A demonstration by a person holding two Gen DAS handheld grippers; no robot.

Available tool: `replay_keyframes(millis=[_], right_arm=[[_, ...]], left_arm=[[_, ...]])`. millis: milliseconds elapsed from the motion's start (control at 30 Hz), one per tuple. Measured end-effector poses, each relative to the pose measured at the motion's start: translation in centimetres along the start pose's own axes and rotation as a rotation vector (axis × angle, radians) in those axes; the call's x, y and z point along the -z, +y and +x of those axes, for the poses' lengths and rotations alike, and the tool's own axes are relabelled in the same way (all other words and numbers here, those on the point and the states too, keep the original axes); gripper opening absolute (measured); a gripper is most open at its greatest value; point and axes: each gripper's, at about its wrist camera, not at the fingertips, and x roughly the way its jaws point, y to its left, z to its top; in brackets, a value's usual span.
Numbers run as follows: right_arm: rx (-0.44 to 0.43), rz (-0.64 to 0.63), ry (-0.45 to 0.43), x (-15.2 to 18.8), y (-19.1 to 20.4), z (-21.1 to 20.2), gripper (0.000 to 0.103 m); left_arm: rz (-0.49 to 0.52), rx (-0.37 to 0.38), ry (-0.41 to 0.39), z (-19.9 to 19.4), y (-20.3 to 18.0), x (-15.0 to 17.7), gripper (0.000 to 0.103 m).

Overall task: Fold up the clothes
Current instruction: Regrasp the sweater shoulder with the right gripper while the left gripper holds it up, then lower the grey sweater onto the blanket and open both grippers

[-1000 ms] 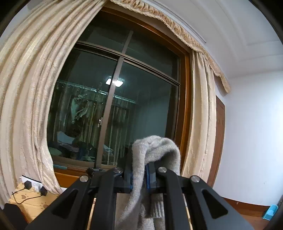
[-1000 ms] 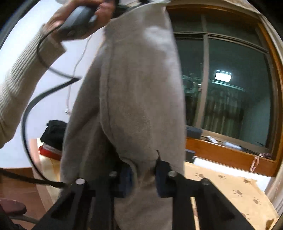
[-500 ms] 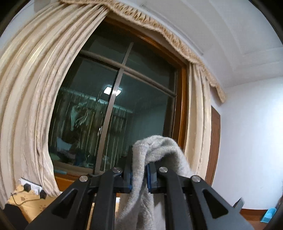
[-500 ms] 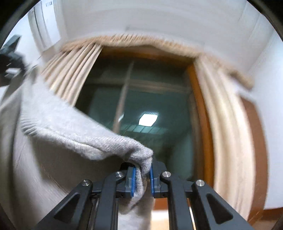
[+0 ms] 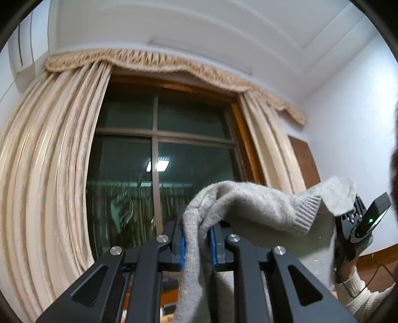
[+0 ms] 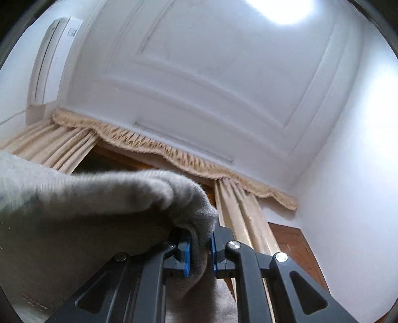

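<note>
A grey knitted sweater (image 5: 251, 201) is held up in the air by both grippers. My left gripper (image 5: 197, 244) is shut on one edge of it, and the cloth stretches right to the other gripper's body (image 5: 358, 223) and the hand holding it. In the right wrist view my right gripper (image 6: 201, 252) is shut on the sweater (image 6: 104, 198), which spreads left and hangs below. Both cameras point upward at the window and ceiling.
A dark window (image 5: 159, 174) with beige curtains (image 5: 47, 174) and a fringed valance (image 6: 174, 151) is ahead. A wall air conditioner (image 6: 52, 57) hangs top left. A brown door (image 6: 296, 248) is at the right. A bright ceiling light (image 6: 281, 10) is overhead.
Both grippers have risen and tilted upward with the sweater. The sweater has been spread out between them, and the right gripper now shows in the left wrist view.
</note>
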Motion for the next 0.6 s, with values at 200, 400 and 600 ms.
replay_keyframes(millis=[200,400,600], right_arm=[[-0.073,-0.147,0.173,6.6,4.0,0.7,0.013],[-0.168,-0.249,0.470,20.1,9.2,3.7,0.013],[-0.335,-0.414,0.797,35.1,15.6,5.0,0.013]], left_arm=[[-0.032,-0.063,0.250,7.9,2.8,6.1,0.021],[-0.128,-0.083,0.624,19.1,6.7,17.9,0.022],[-0.175,-0.149,1.001,29.2,9.2,33.4,0.022]])
